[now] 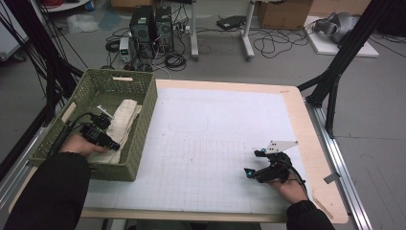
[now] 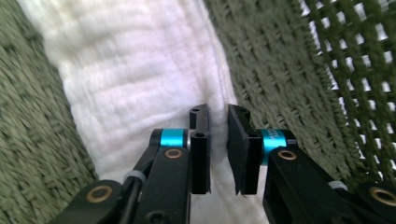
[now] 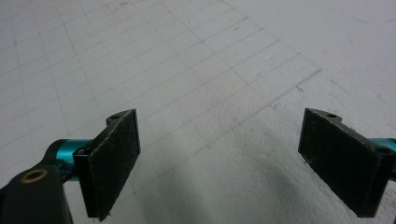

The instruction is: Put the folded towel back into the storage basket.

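A folded white cloth (image 1: 125, 117) lies inside the green woven basket (image 1: 145, 125) at the table's left. My left gripper (image 1: 114, 145) reaches down into the basket at the cloth's near end. In the left gripper view its jaws stand almost together (image 2: 218, 116), with a ridge of the white cloth (image 2: 130, 79) at its right edge pinched between the pads. My right gripper (image 1: 253, 162) rests low over the white gridded mat (image 1: 215, 129) at the front right. It stands wide open (image 3: 219, 140) with only bare mat between its pads.
The basket's walls (image 2: 289, 70) close in on the left gripper on both sides. The mat covers most of the wooden tabletop (image 1: 306, 124). Beyond the table's far edge, computers (image 1: 152, 26), cables and a cardboard box (image 1: 282, 13) sit on the floor.
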Available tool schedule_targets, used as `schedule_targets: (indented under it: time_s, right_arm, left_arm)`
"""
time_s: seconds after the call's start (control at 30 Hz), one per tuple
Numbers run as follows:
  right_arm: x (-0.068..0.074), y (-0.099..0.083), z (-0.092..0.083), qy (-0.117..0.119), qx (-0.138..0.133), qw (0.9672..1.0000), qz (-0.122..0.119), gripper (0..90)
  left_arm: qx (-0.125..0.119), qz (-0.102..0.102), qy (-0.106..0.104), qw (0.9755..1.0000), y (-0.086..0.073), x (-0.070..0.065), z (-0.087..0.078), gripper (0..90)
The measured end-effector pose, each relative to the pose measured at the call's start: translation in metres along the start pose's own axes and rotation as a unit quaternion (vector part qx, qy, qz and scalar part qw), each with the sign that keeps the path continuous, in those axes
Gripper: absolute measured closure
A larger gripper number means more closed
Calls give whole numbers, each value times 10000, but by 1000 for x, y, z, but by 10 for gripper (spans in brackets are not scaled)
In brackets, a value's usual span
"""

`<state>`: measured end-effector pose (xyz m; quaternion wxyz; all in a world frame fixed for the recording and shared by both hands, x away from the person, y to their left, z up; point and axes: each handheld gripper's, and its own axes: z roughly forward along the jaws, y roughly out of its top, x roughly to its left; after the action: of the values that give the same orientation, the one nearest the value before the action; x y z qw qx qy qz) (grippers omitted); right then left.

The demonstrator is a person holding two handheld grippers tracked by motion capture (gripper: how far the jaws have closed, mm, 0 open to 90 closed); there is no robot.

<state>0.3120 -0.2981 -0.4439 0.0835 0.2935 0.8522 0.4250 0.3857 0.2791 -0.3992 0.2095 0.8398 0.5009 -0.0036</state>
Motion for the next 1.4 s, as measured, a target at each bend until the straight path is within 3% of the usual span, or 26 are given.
schedule_targets:
  time_s: [0.13, 0.3, 0.7, 1.0, 1.4]
  right_arm:
    - [0, 0, 0, -4, 3, 10000, -4, 121]
    - [0, 0, 0, -5, -7, 10000, 3, 120]
    - [-1, 0, 1, 11, -17, 10000, 1, 120]
    - [1, 1, 0, 5, -35, 10000, -26, 120]
    - [0, 2, -1, 13, -80, 10000, -12, 120]
  left_arm:
    - [-384, 143, -36, 9992, 0, -2, -9, 744]
    - [-659, 307, -17, 9974, 0, -4, -16, 724]
    - [-602, 390, -85, 9974, 0, -5, -15, 707]
    - [-1089, 600, 148, 9921, -2, -10, -30, 657]
    - [-1389, 815, 108, 9869, 3, -24, -47, 613]
